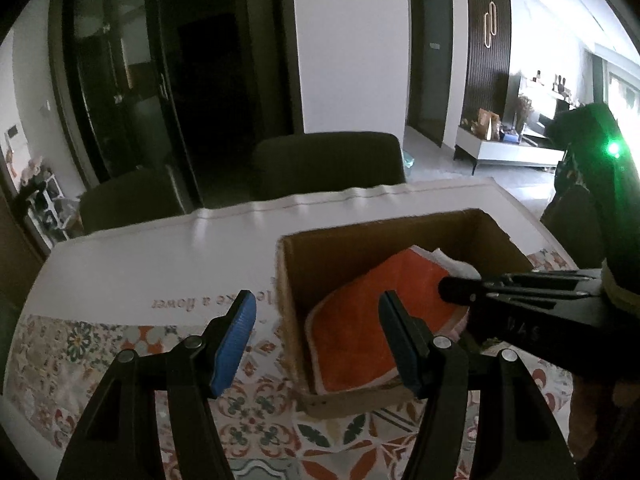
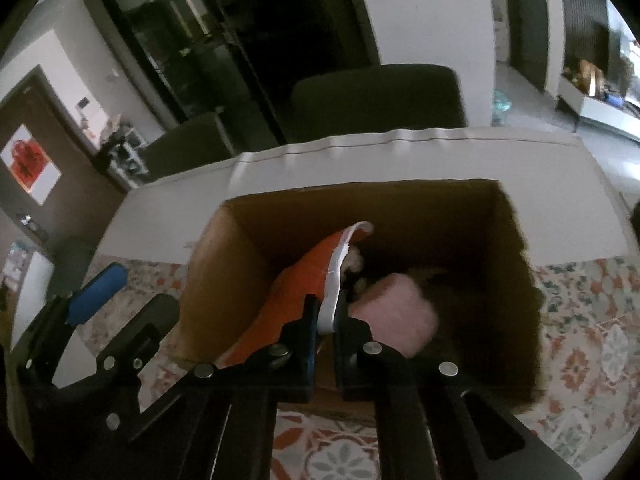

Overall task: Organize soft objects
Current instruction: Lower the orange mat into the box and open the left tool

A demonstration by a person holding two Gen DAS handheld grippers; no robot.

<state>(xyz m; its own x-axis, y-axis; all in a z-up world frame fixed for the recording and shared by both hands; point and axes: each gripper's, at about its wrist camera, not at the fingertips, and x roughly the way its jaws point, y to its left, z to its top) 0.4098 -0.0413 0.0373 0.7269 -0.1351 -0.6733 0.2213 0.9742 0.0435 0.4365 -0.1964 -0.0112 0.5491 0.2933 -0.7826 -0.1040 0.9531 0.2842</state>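
Cardboard box [image 1: 400, 240] sits open on the patterned tablecloth [image 1: 100, 344]. Our right gripper [image 2: 326, 312] pinches the white edge of the orange cloth [image 2: 296, 292] inside it, beside a pink soft item [image 2: 396, 308]. Our left gripper [image 1: 316, 340] hangs wide apart, empty, at the box's left wall.

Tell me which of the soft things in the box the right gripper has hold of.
The orange pad with the white edge. The right gripper is shut on its rim, while the pink plush lies loose beside it in the box.
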